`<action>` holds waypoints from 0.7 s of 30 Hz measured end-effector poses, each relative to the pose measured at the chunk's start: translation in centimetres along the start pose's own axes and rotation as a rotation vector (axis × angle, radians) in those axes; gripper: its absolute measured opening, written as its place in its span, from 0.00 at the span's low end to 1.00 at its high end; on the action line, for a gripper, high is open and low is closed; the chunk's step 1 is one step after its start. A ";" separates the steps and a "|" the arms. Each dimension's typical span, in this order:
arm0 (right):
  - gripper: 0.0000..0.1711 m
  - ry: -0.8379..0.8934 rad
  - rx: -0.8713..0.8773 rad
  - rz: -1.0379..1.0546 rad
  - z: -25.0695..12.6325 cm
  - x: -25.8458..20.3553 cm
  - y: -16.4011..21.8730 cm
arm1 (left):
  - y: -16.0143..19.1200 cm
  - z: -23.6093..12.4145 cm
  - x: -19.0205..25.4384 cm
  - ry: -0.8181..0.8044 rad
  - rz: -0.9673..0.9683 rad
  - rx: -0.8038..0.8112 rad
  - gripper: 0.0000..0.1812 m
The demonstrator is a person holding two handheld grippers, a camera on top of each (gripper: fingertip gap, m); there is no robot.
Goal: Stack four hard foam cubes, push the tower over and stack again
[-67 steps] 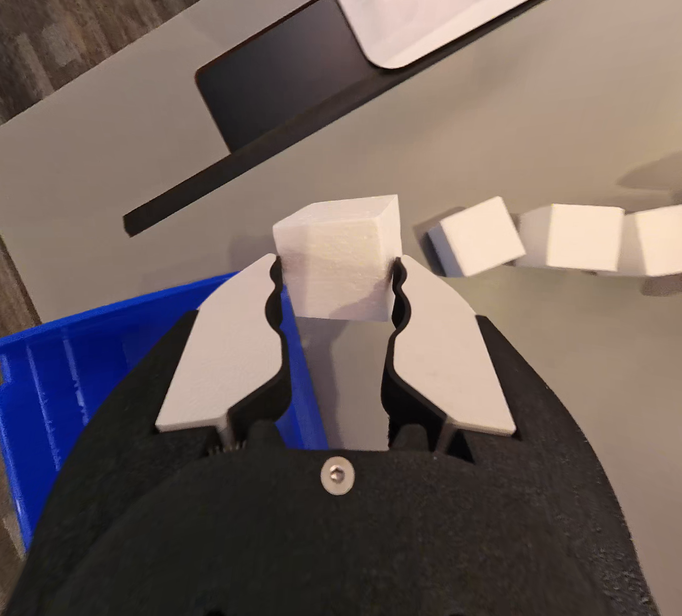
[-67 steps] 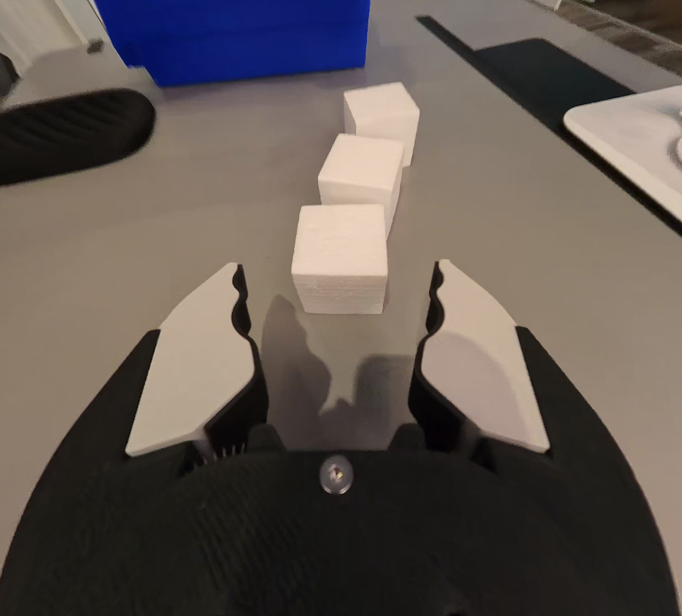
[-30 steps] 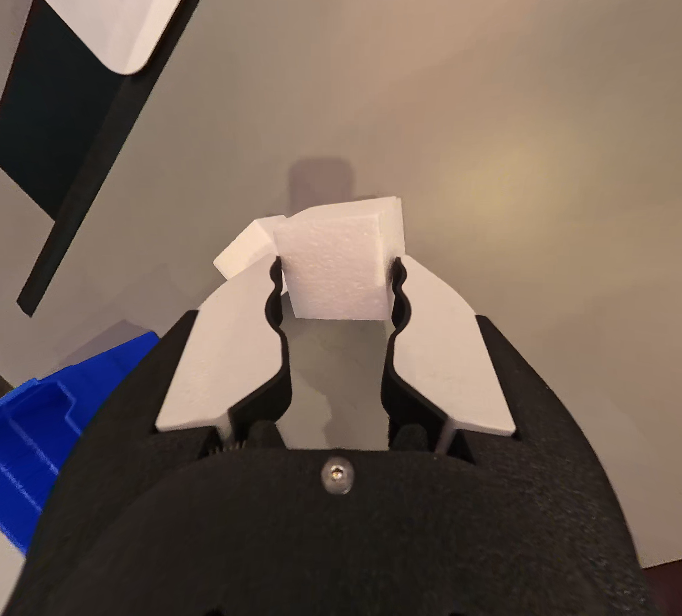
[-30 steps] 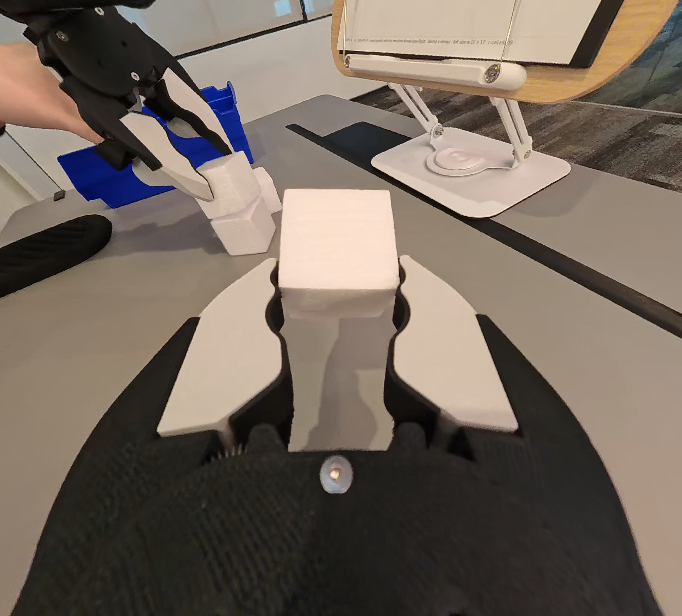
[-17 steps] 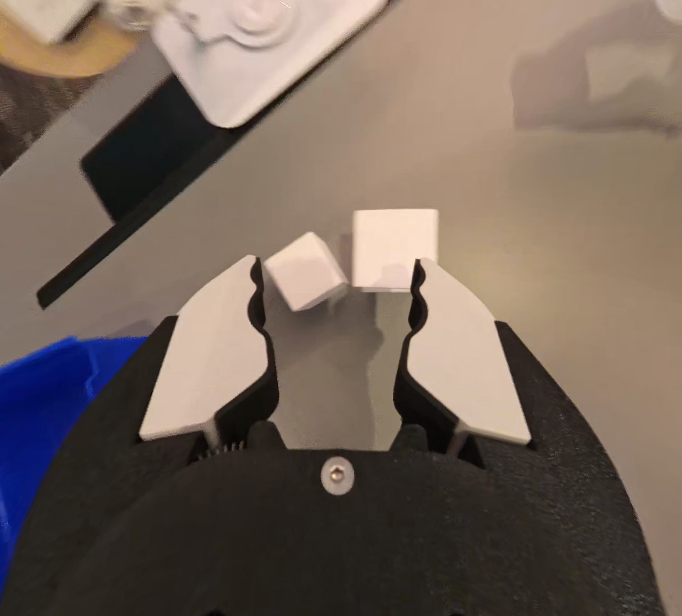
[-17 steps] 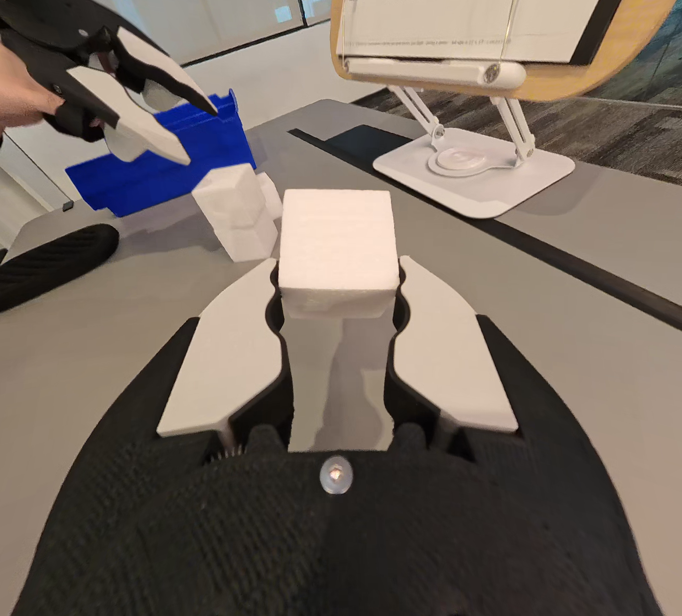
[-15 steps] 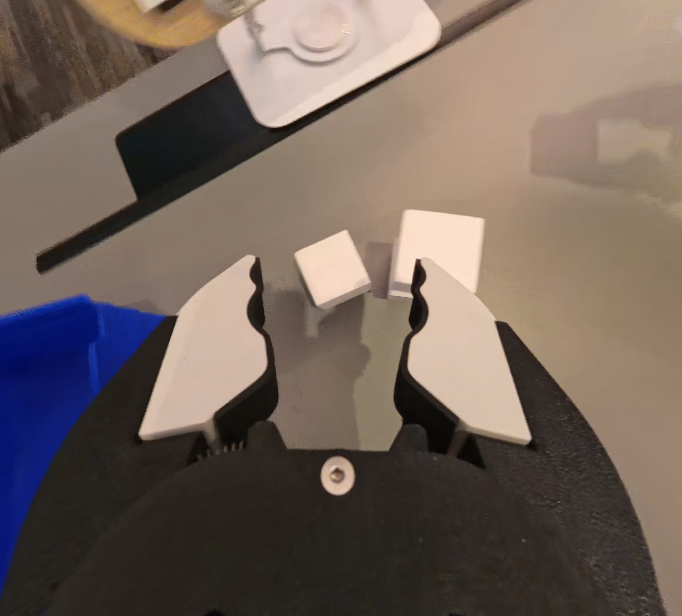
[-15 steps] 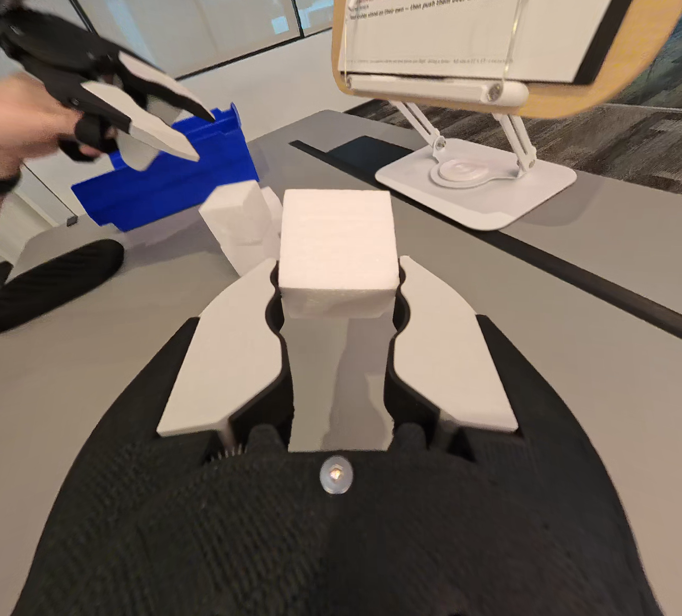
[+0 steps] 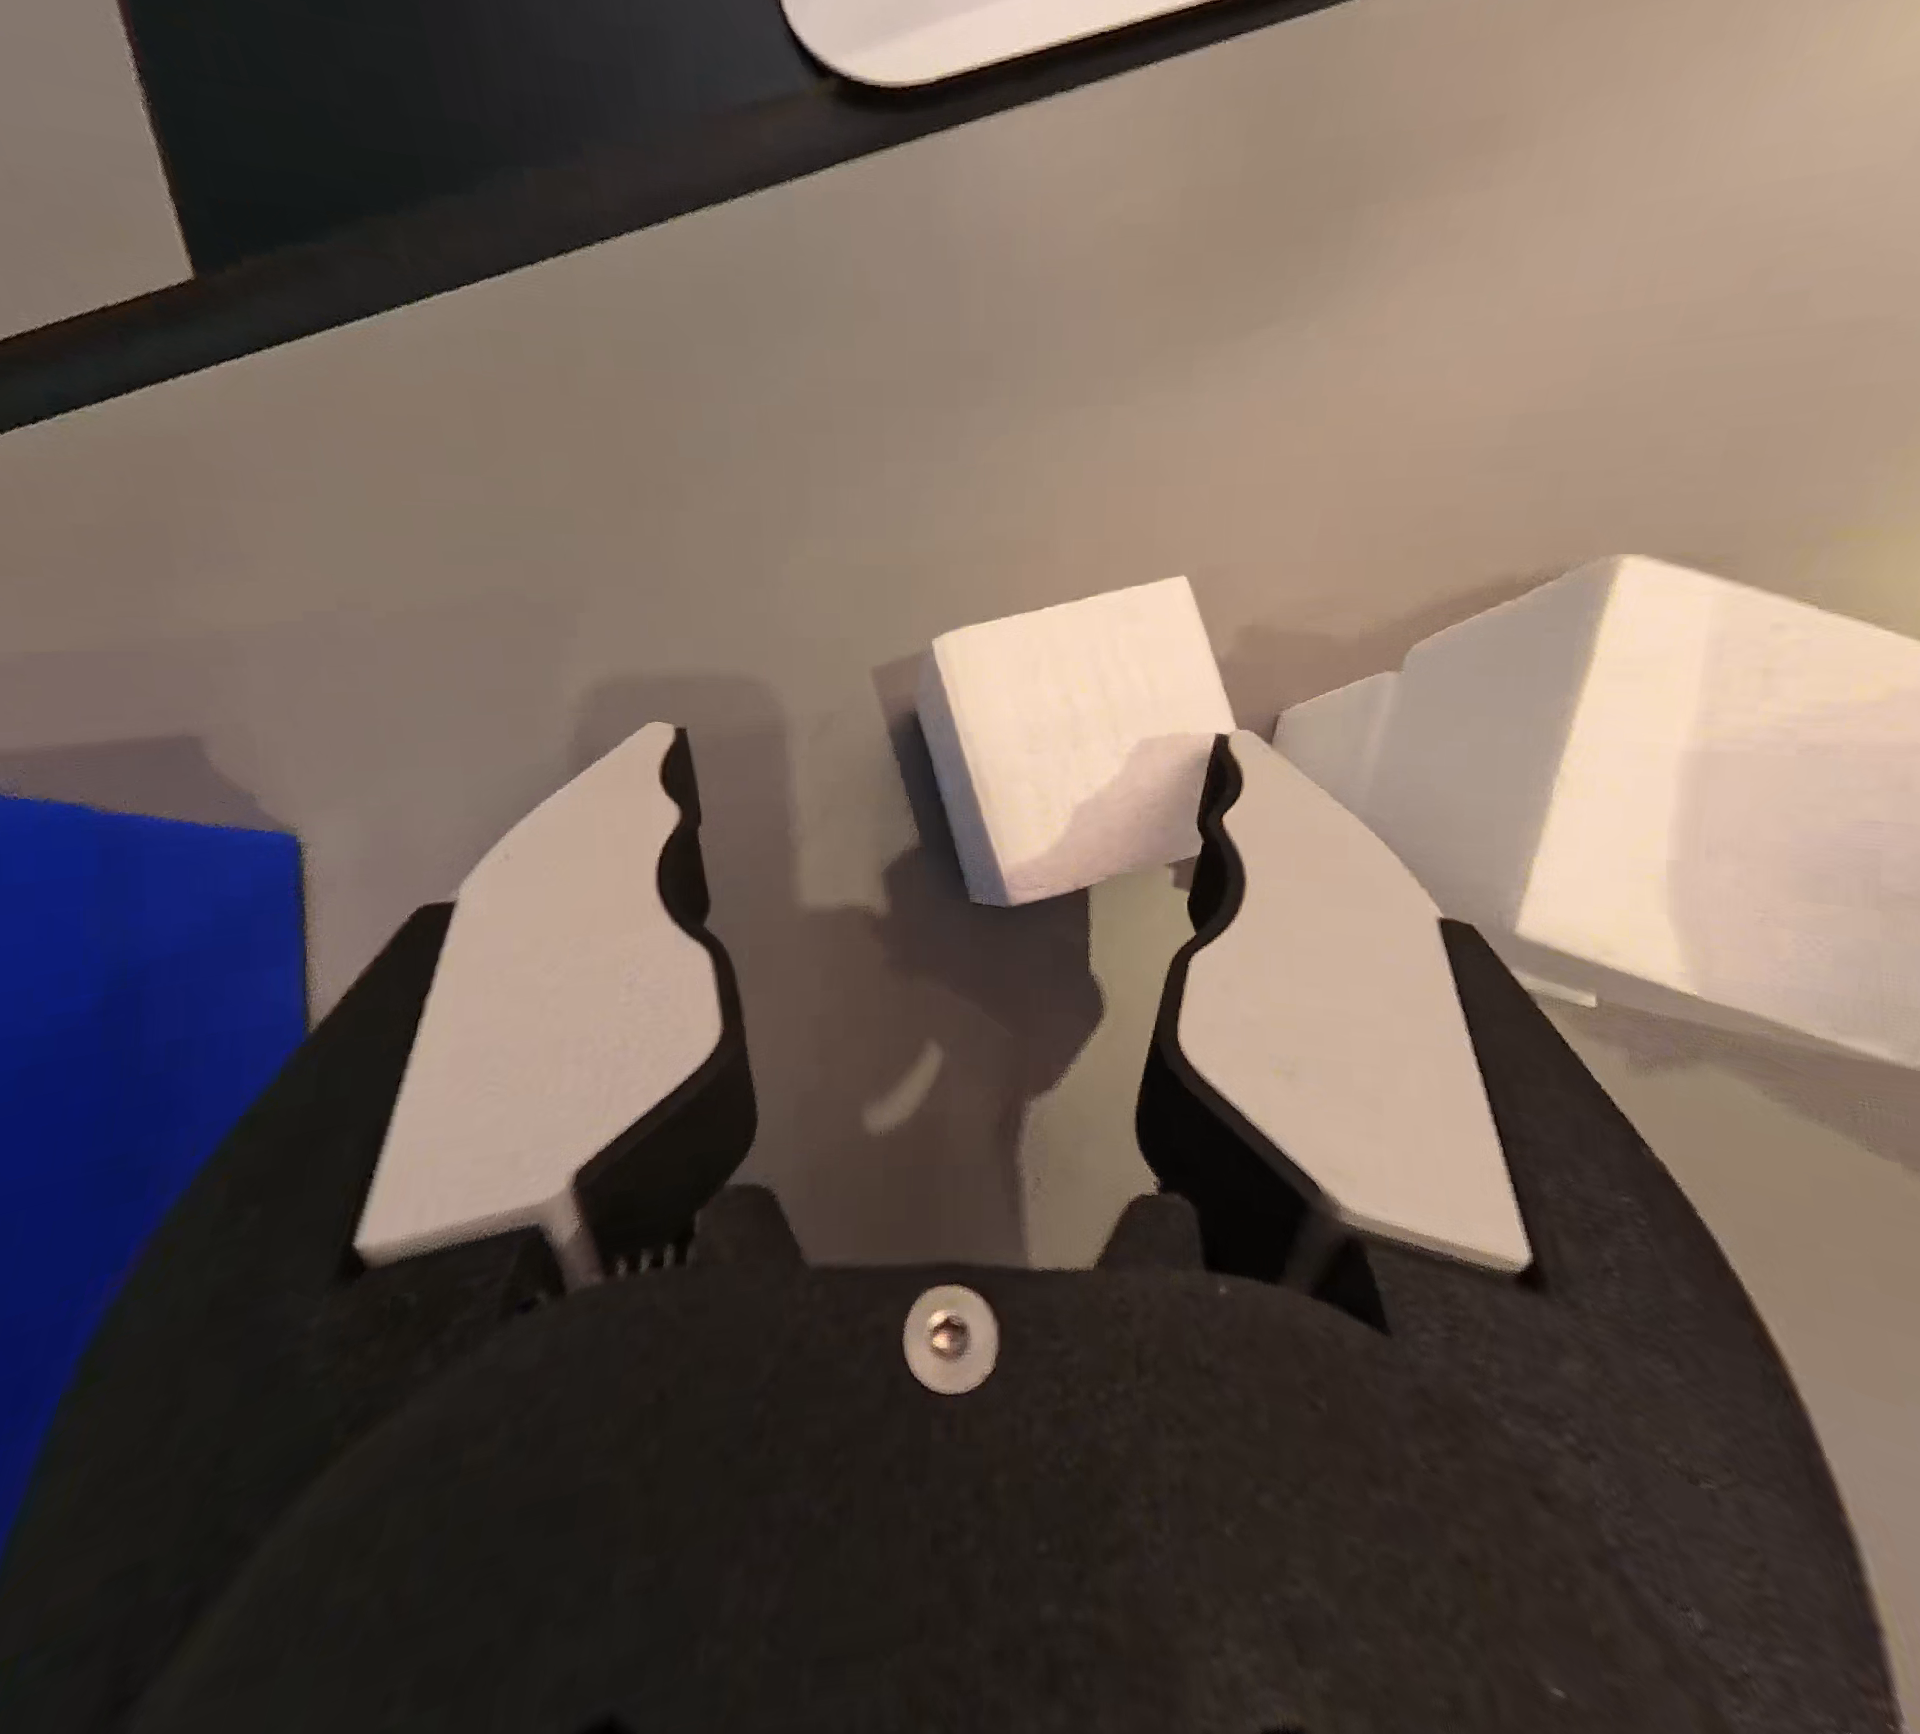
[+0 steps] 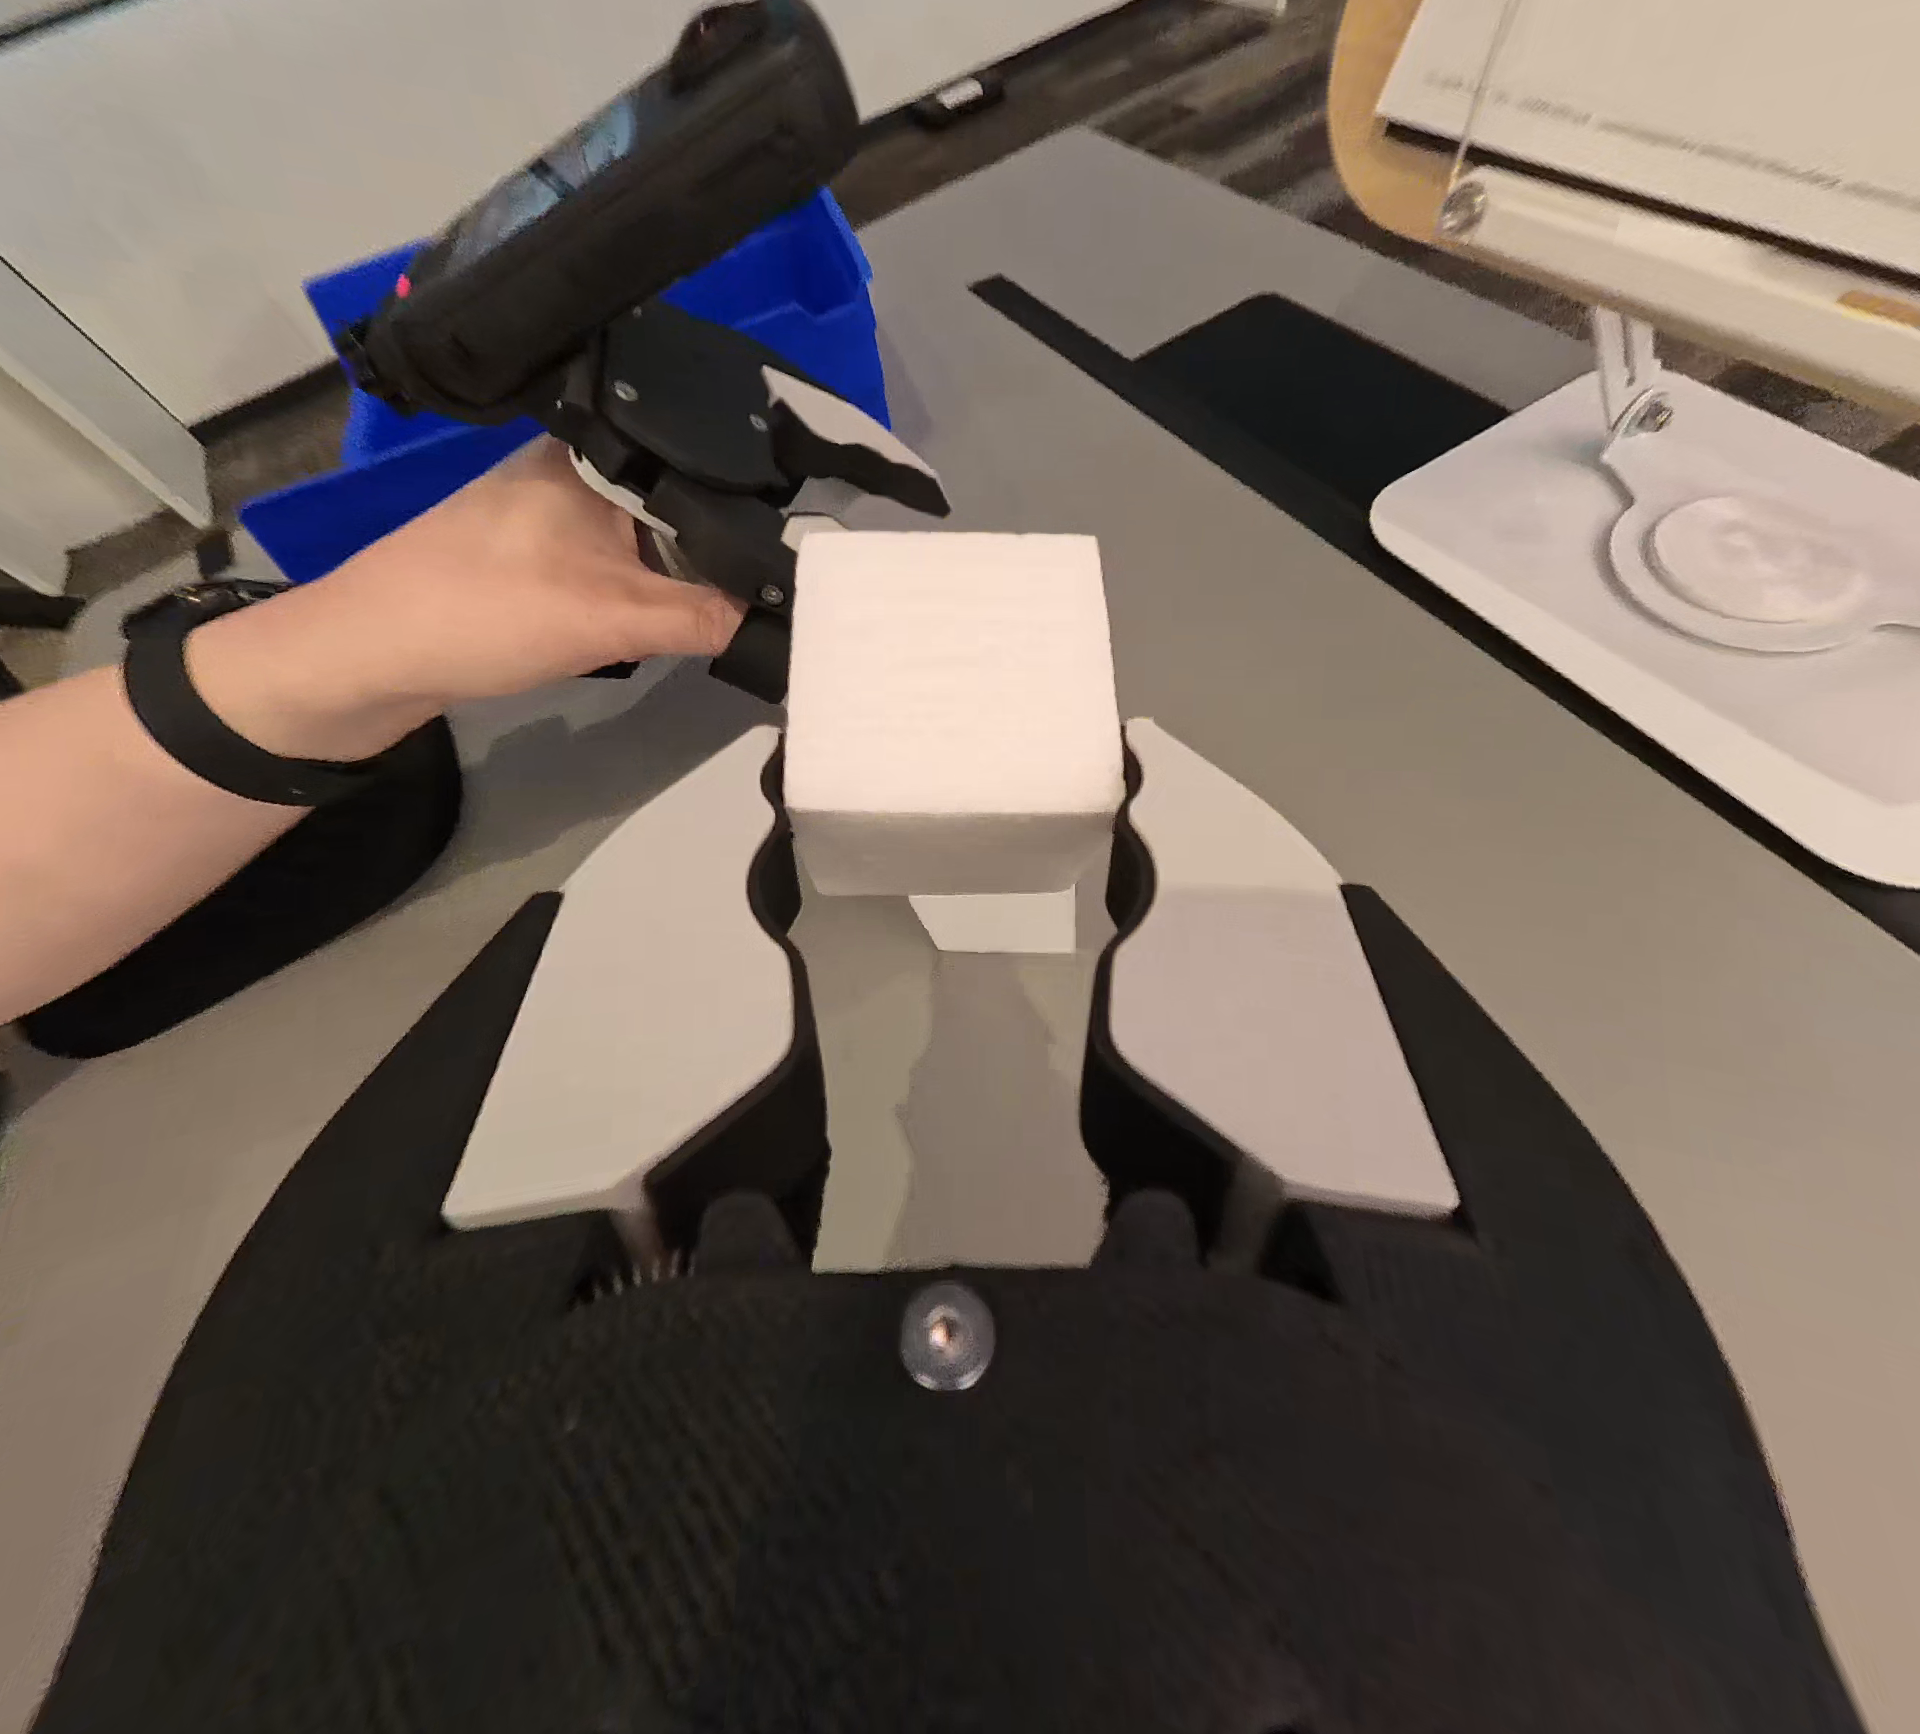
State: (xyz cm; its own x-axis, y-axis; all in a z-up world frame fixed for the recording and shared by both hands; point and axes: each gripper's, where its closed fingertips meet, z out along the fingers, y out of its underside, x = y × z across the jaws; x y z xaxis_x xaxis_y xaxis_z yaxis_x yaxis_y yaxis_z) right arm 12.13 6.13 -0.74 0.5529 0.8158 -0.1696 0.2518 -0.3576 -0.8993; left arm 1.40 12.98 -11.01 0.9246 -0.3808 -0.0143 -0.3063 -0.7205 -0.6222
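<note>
The right tool [image 10: 951,785] is clamped on a white hard-foam cube [image 10: 945,676], its two grey fingers pressing the cube's side faces and holding it level above another white cube [image 10: 1003,921], of which only a sliver shows underneath. The left tool [image 9: 951,811], held in a person's hand [image 10: 488,583], has its fingers spread apart and empty, hovering over a lone white foam cube [image 9: 1070,754] that lies on the grey surface [image 9: 1039,396], turned askew. Just to that cube's right stand stacked white cubes [image 9: 1683,780], close to the lens.

To place well, the right tool should probably square its cube's edges with the one below, lower until the faces meet, then part its fingers without dragging sideways. The left tool likely needs to turn to match the skewed cube before closing.

The foam looks matte, finely grained and sharp-edged, so flat faces should seat steadily. A blue plastic bin [image 10: 790,282] and a white stand base [image 10: 1662,604] sit farther out.
</note>
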 end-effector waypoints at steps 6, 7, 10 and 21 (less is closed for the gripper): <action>0.34 0.049 -0.053 -0.037 2.5 0.3 0.8 | 0.0 0.1 -0.3 0.021 0.013 -0.022 0.50; 0.34 0.035 -0.050 -0.031 2.7 0.1 0.7 | 0.1 -0.1 -0.6 0.013 0.018 -0.024 0.50; 0.34 0.051 -0.065 -0.054 2.9 0.3 0.7 | 0.5 -0.4 -1.2 0.016 0.021 -0.033 0.50; 0.34 0.094 -0.116 -0.065 3.8 0.3 0.8 | 1.3 -0.7 -0.9 0.033 0.044 -0.067 0.52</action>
State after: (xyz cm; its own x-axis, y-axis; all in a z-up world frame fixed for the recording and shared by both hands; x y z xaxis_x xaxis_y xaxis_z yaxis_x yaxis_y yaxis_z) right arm 9.48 7.85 -3.06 0.6028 0.7949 -0.0697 0.3765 -0.3604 -0.8535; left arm -0.01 11.95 -11.28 0.9021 -0.4312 -0.0142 -0.3623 -0.7392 -0.5677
